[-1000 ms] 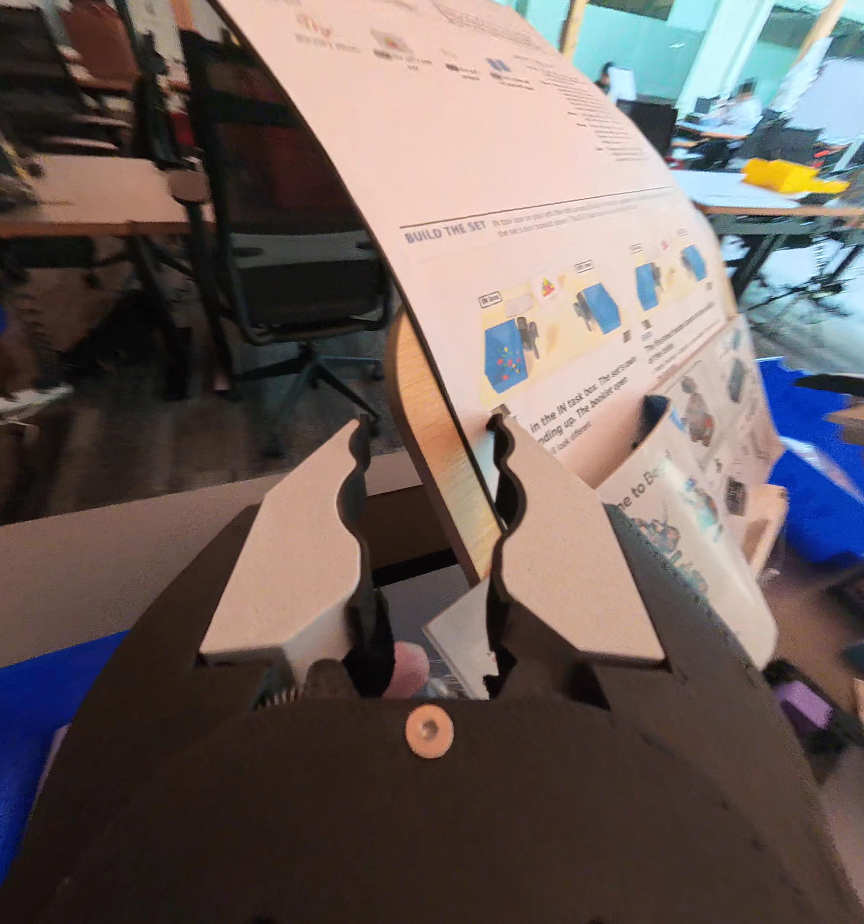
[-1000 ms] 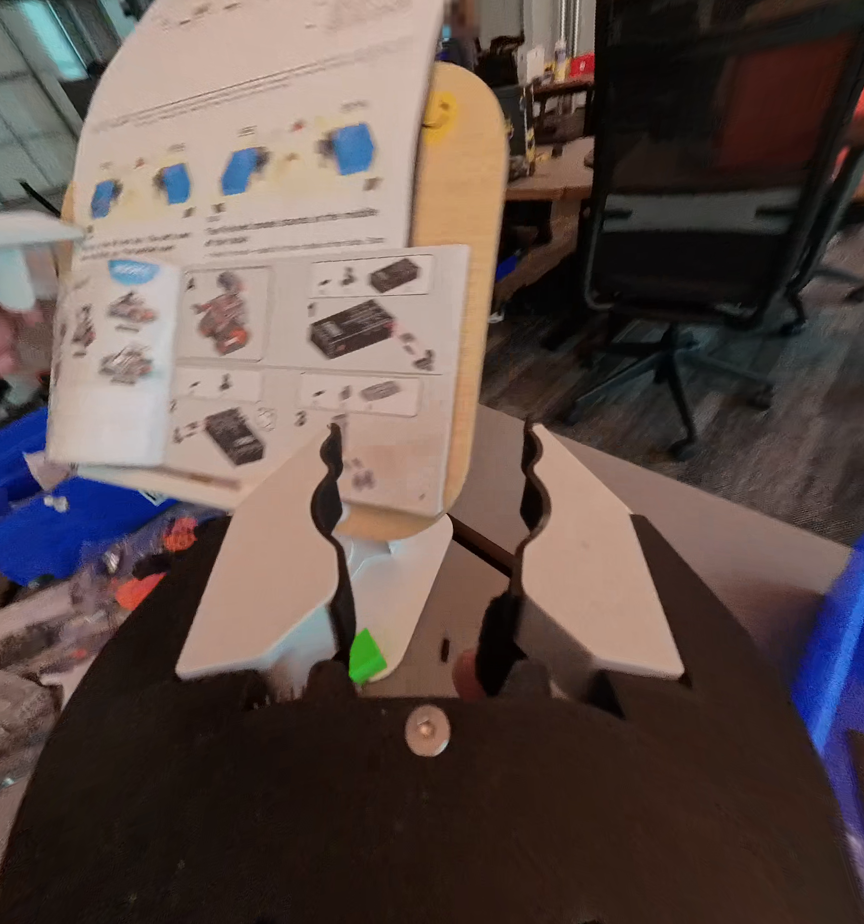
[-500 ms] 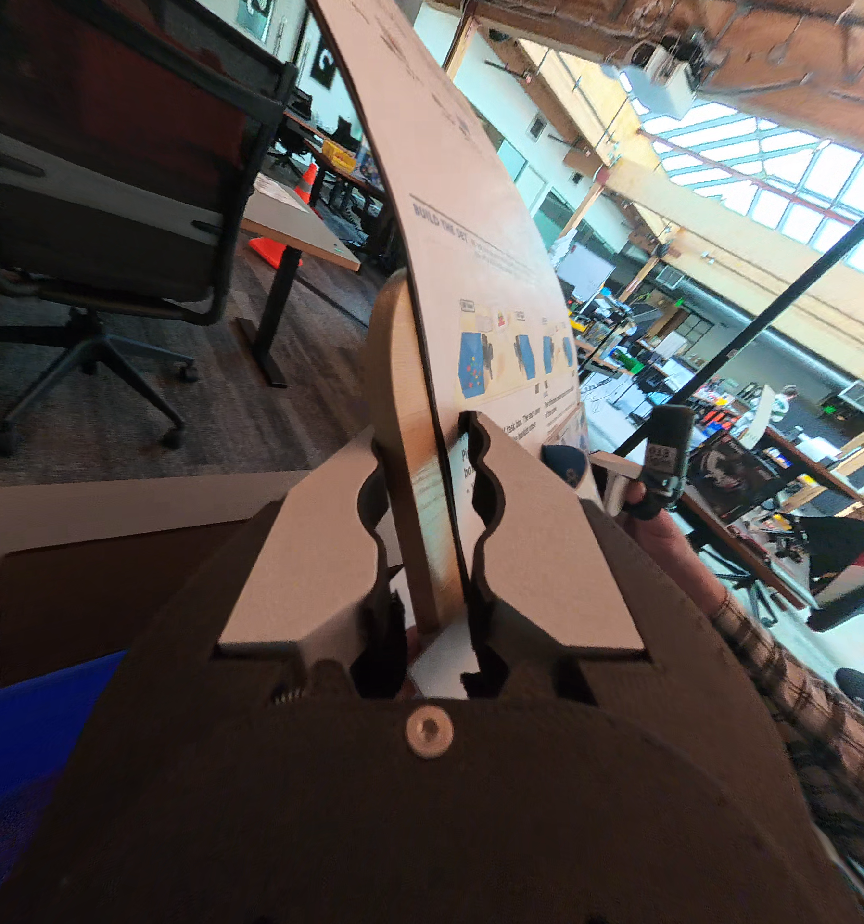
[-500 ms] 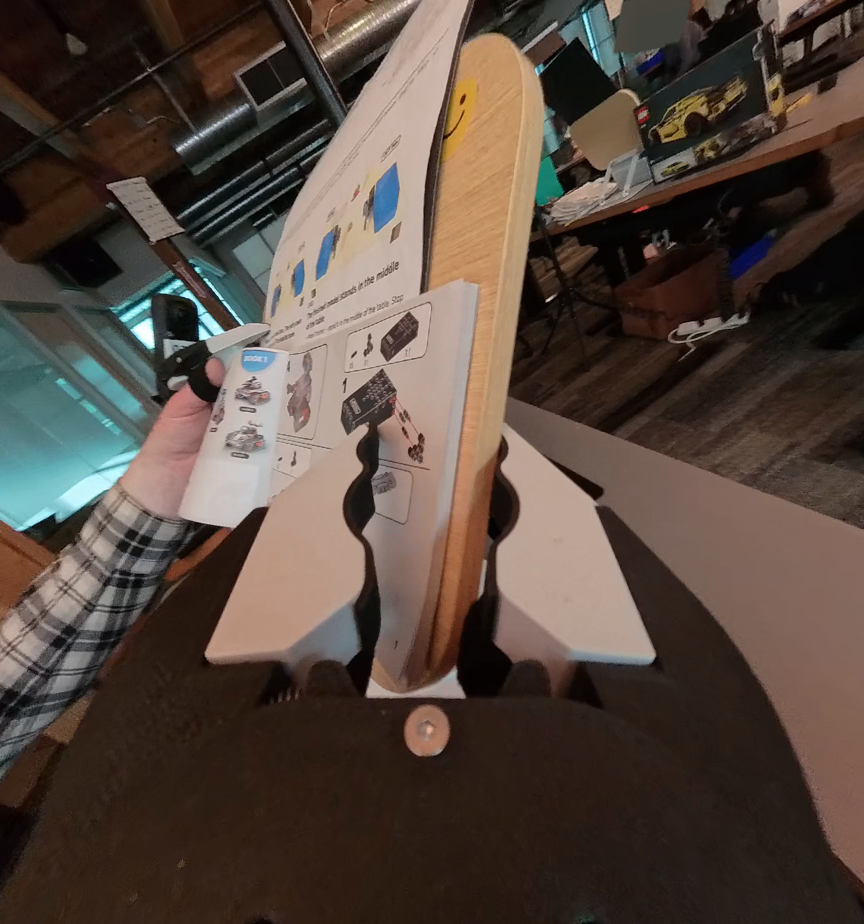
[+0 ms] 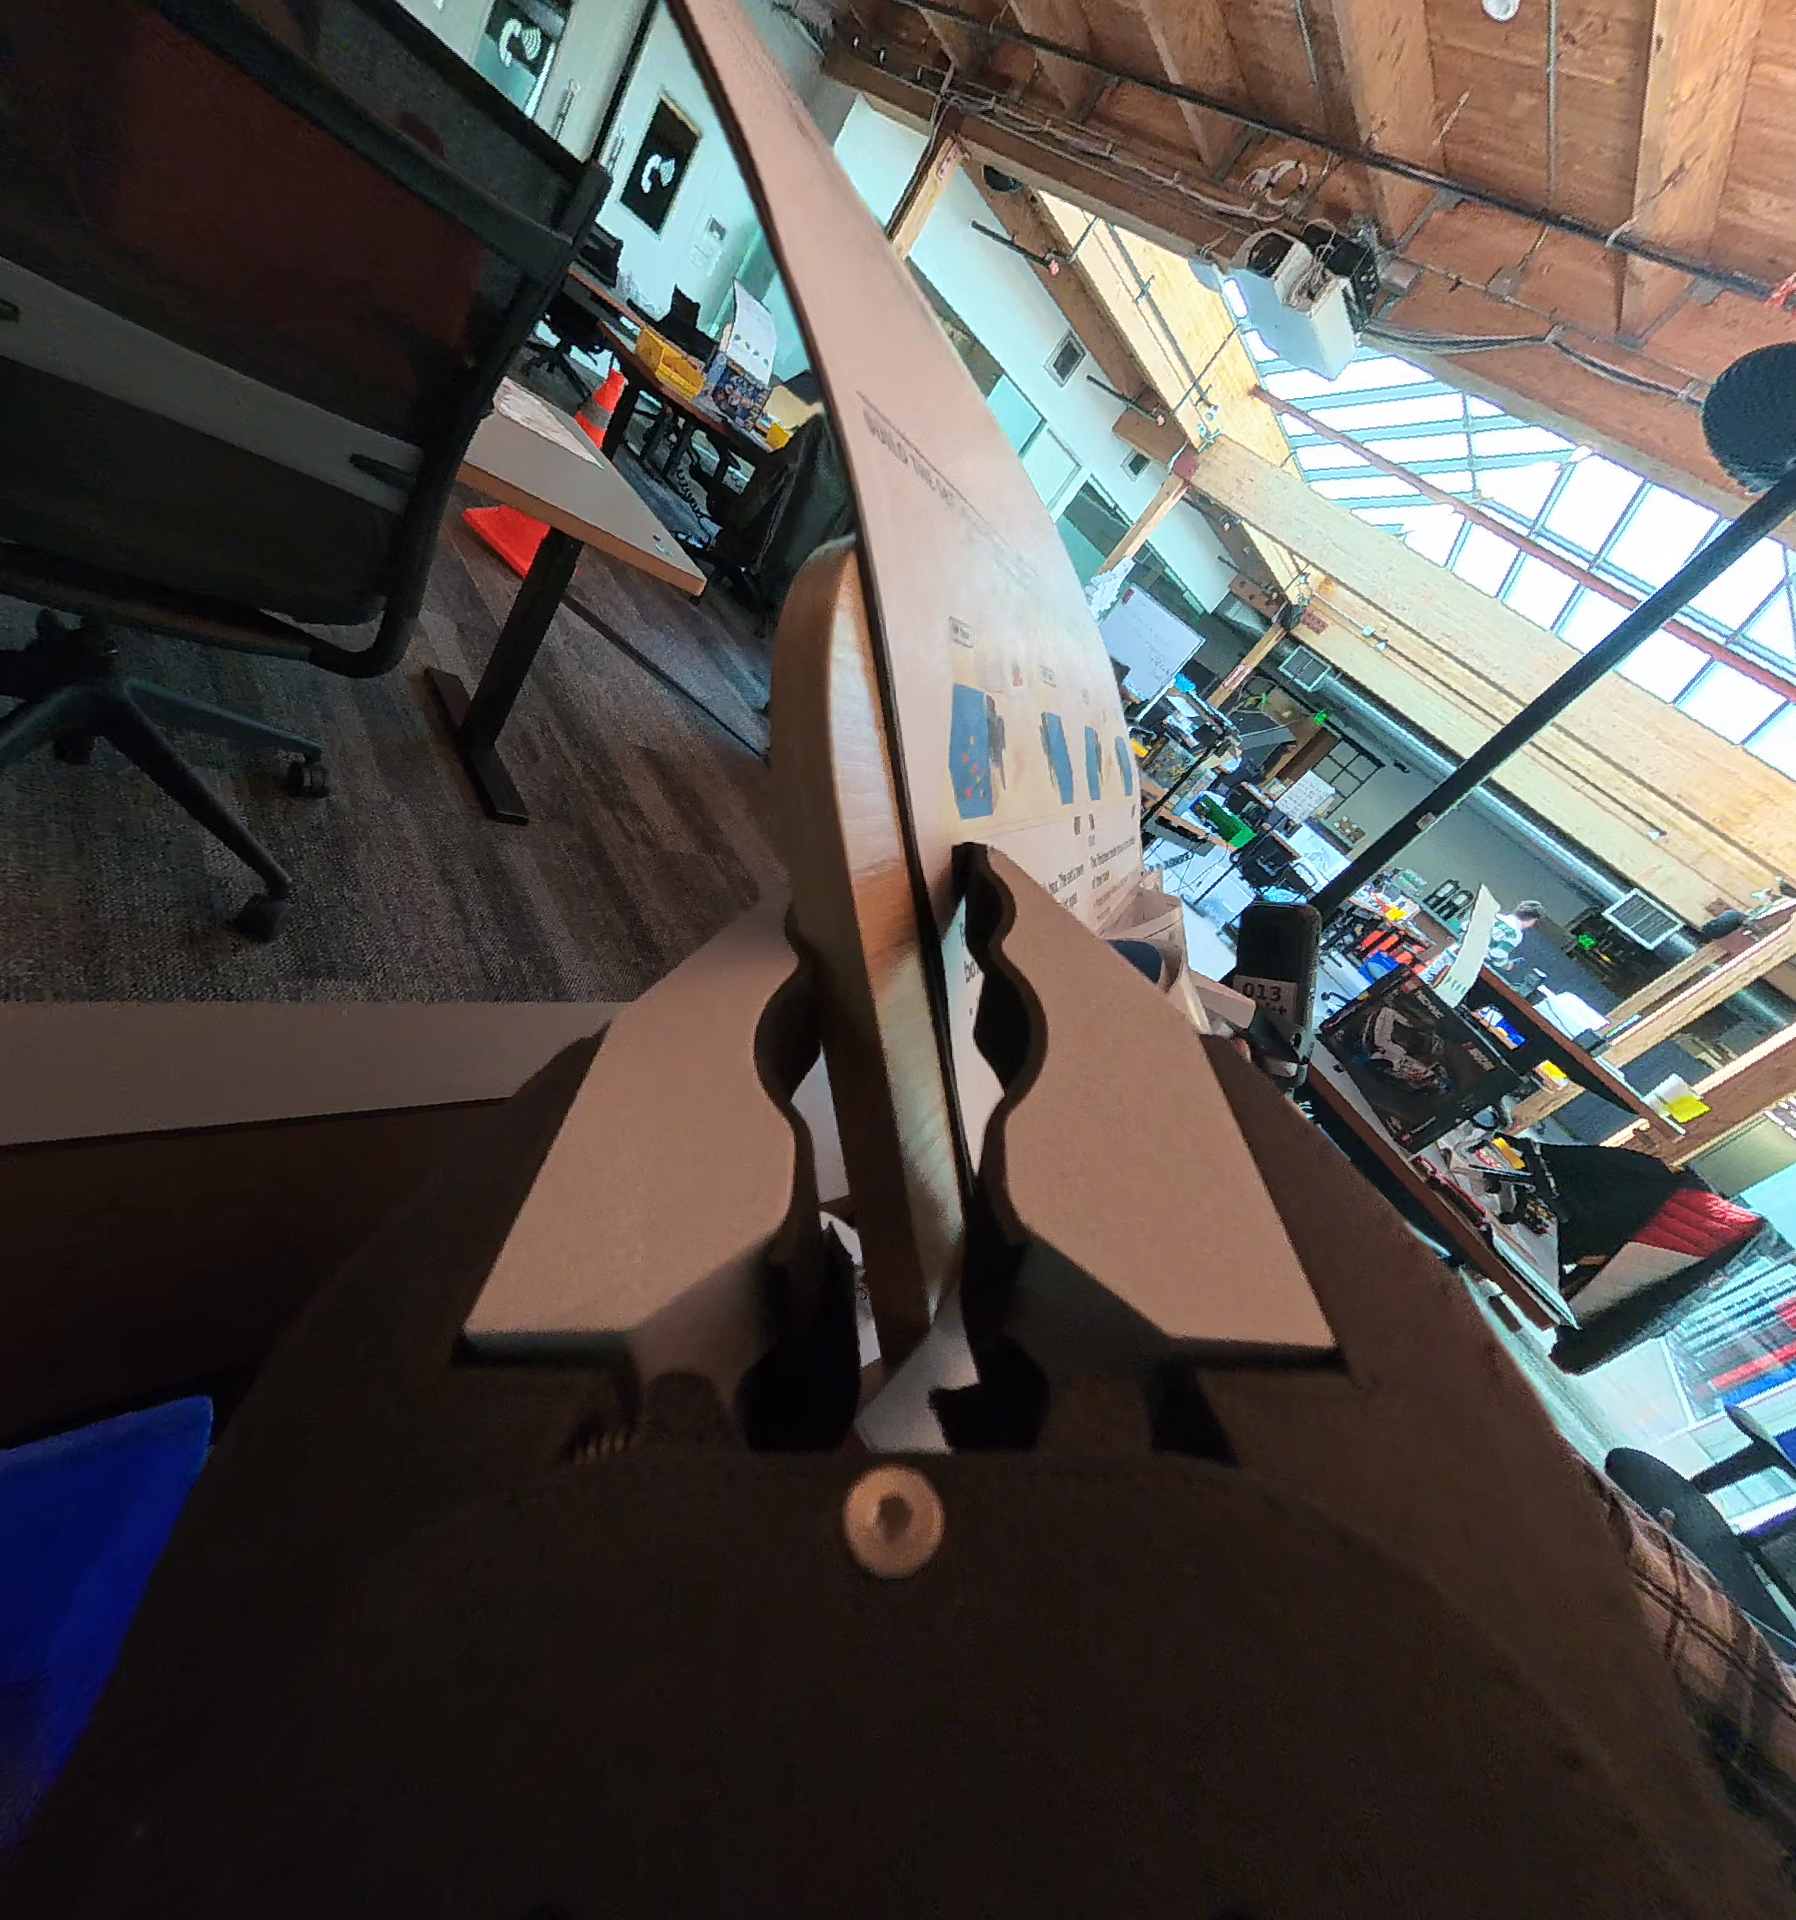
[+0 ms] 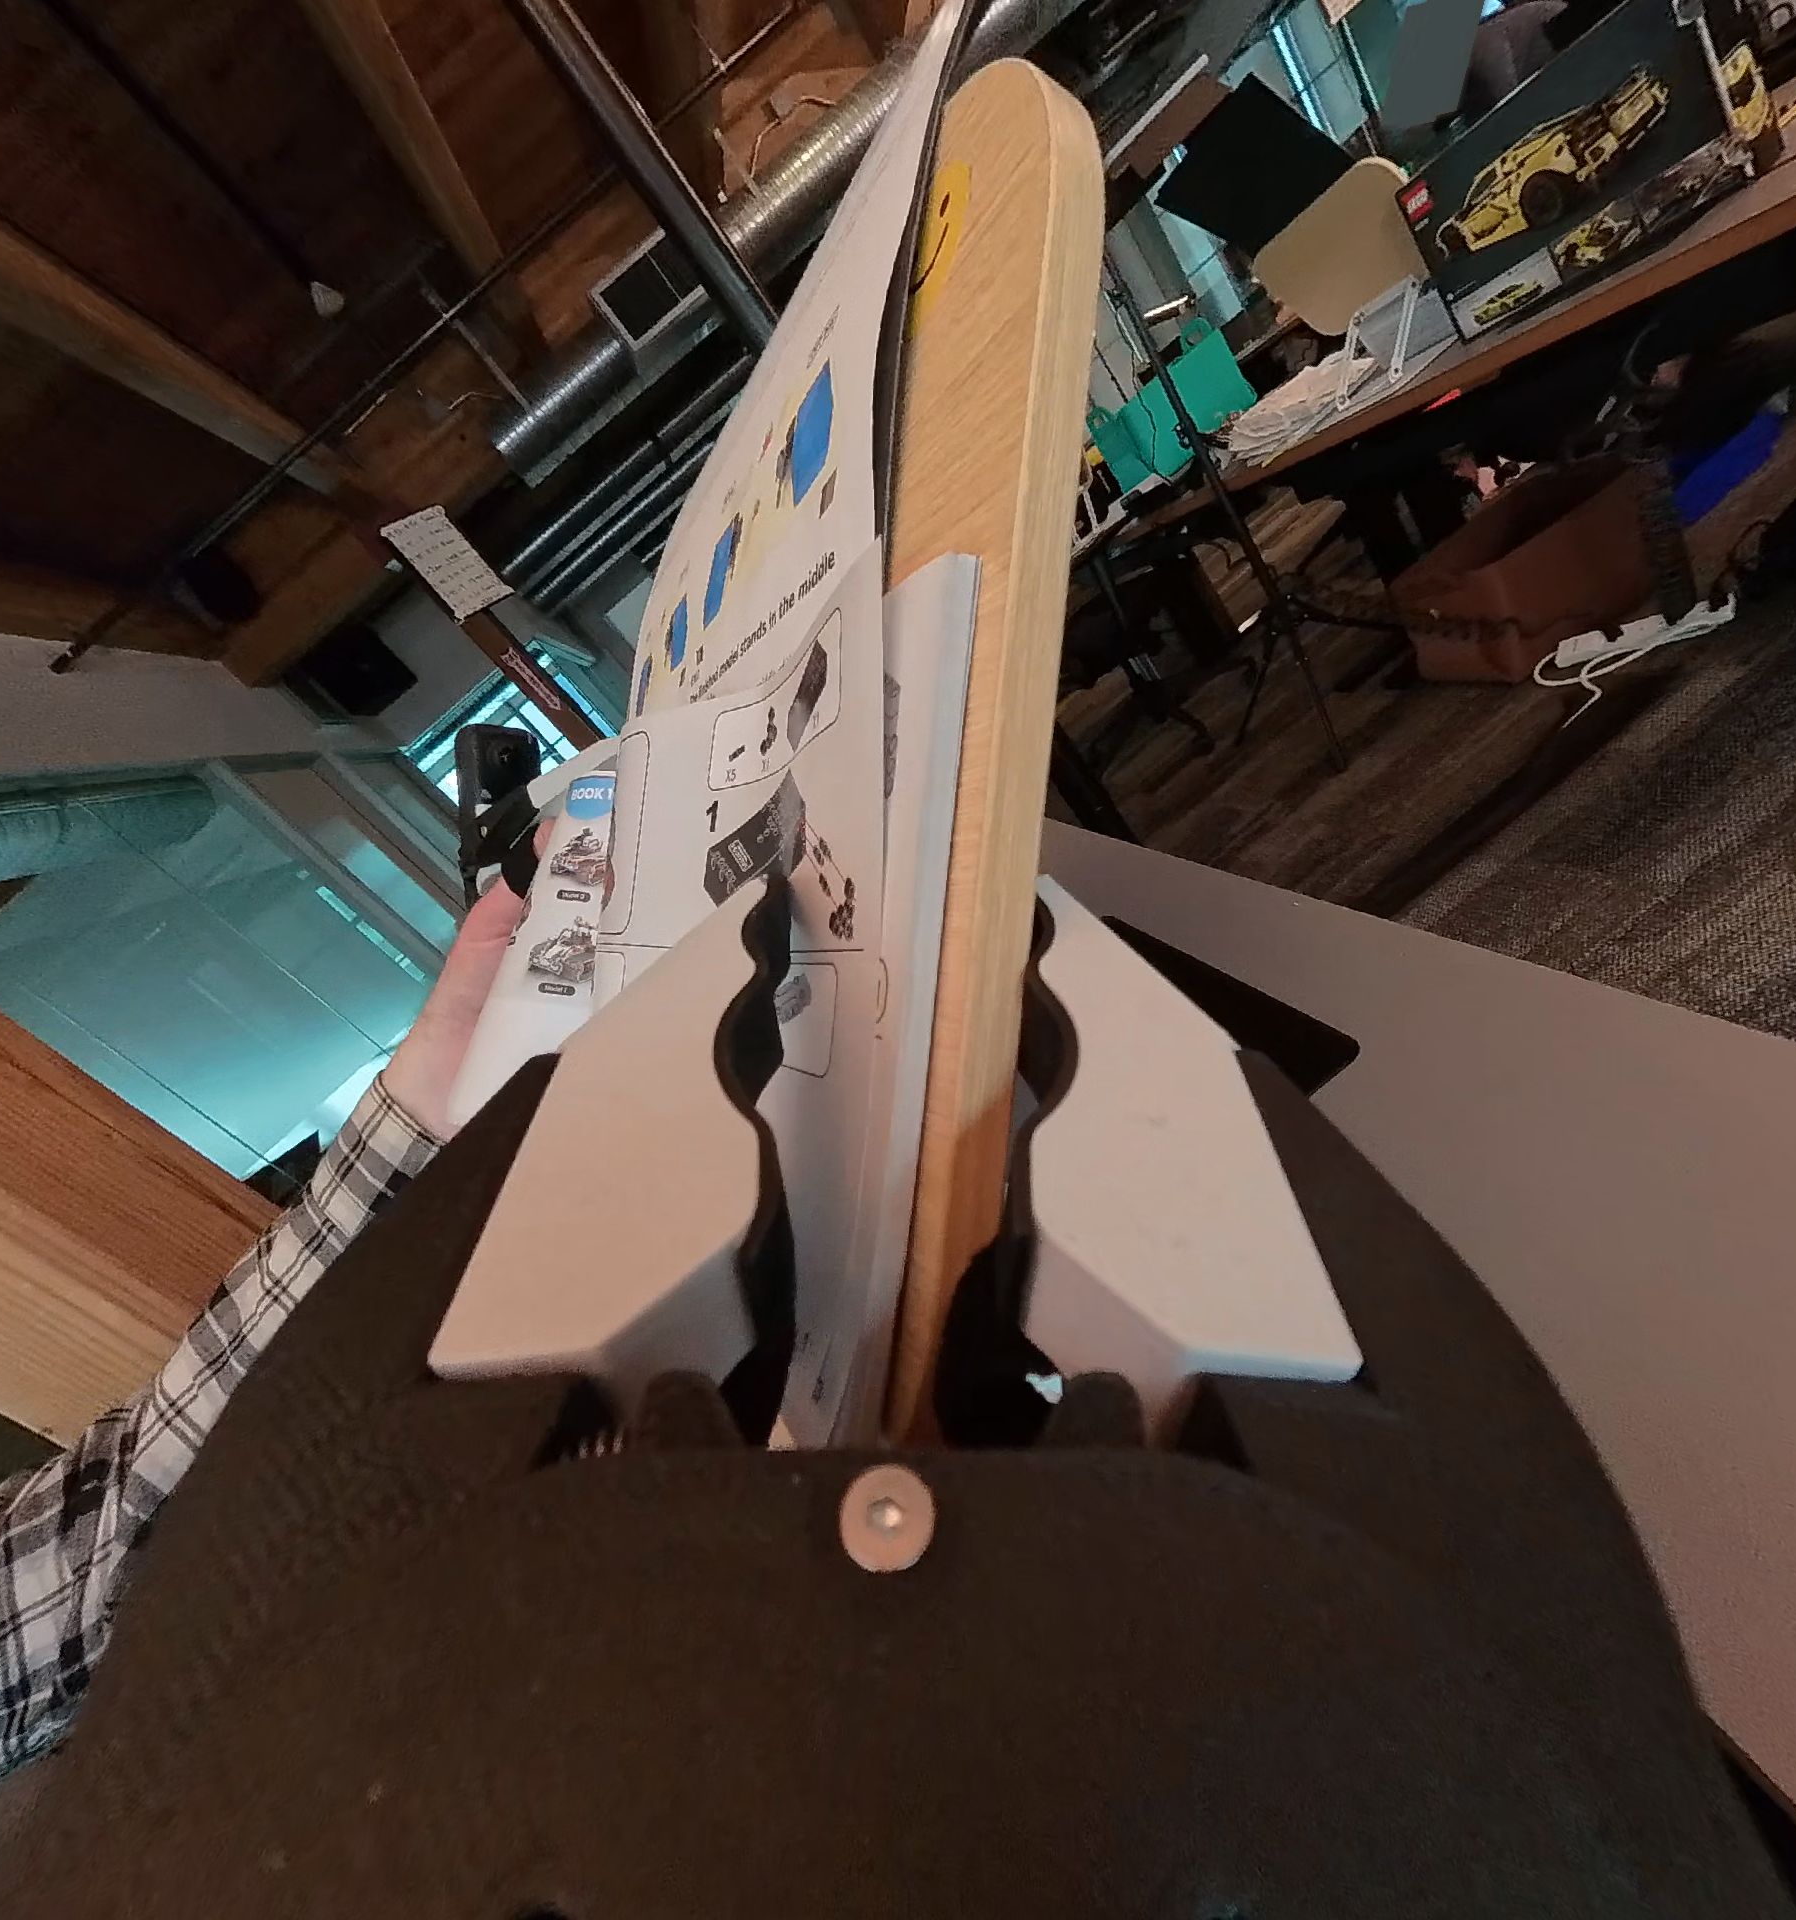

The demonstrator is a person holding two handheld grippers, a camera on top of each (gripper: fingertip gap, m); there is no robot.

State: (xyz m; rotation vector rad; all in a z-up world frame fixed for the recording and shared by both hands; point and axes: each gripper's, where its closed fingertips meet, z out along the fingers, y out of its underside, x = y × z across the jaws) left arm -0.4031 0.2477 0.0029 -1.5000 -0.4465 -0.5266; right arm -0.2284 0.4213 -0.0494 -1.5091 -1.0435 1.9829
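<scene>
Both claws have closed on the upright wooden board [image 5: 852,935].

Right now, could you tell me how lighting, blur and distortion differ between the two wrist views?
Left wrist view: bright skylights blow out, leaving the left gripper dim; the wooden board looks bowed by the wide lens, slightly soft. Right wrist view: evenly lit and sharper, the booklet legible; right gripper clear.

Each matte black gripper body [image 5: 873,1662] carries pale grey wavy-edged fingers [image 5: 655,1174] and one silver screw [image 5: 892,1522]. A black-and-white plaid sleeve [image 6: 146,1455] covers the forearm.
</scene>
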